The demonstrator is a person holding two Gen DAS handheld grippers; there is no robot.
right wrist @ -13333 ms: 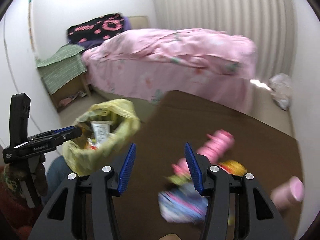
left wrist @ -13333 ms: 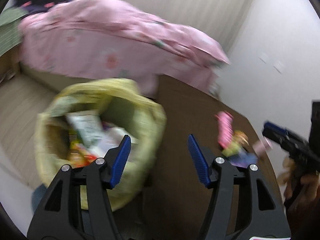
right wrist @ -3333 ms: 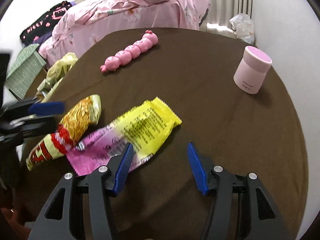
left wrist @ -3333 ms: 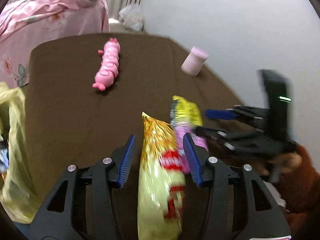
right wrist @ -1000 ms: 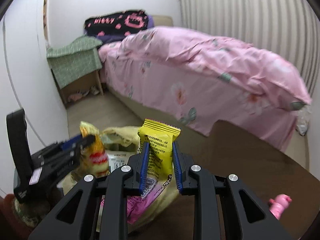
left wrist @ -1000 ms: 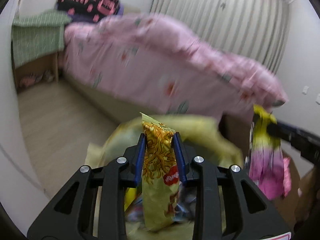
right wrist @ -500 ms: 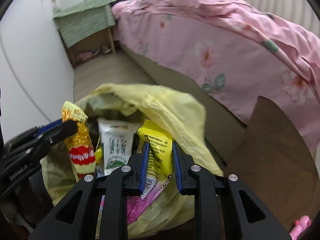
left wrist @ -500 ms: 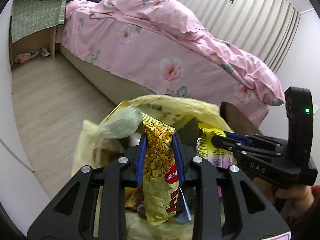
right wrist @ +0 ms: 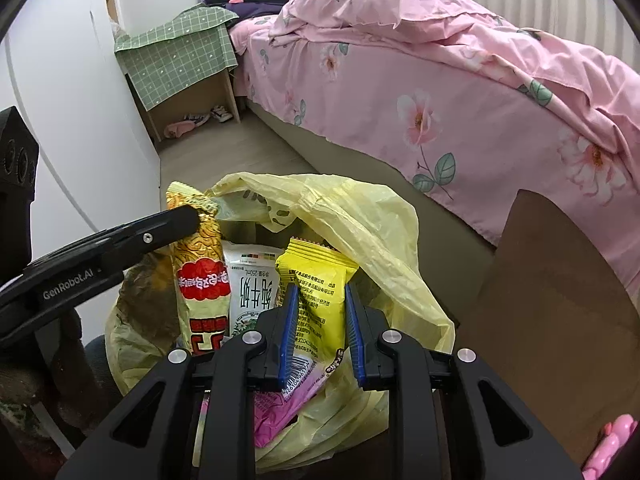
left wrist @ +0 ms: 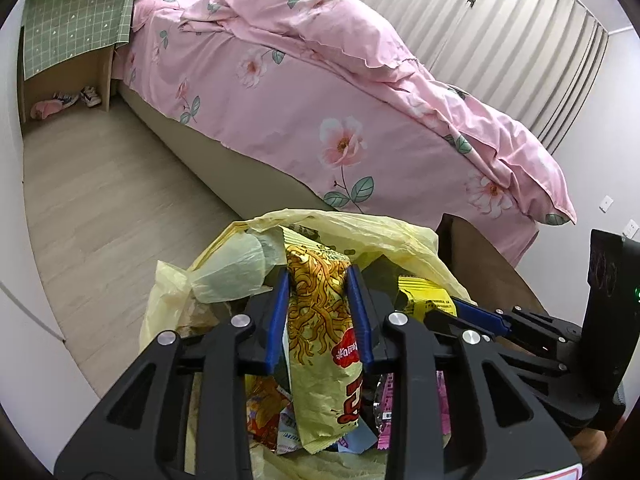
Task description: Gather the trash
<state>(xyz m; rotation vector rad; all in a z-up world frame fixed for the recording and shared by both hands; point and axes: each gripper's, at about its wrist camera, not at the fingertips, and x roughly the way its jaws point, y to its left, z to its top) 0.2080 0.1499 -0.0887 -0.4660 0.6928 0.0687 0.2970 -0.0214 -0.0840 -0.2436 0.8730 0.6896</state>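
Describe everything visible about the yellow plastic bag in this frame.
The yellow plastic bag is thin, crinkled and translucent, standing open-mouthed on the floor beside the brown table. It already holds wrappers and a white milk carton. The left gripper, its jaws opening, holds a noodle snack packet in its mouth; the right gripper grips a yellow-and-pink wrapper there too.

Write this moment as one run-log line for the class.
left hand-held gripper: jaws opening, noodle packet between | right hand-held gripper: shut on yellow-pink wrapper | both over yellow trash bag
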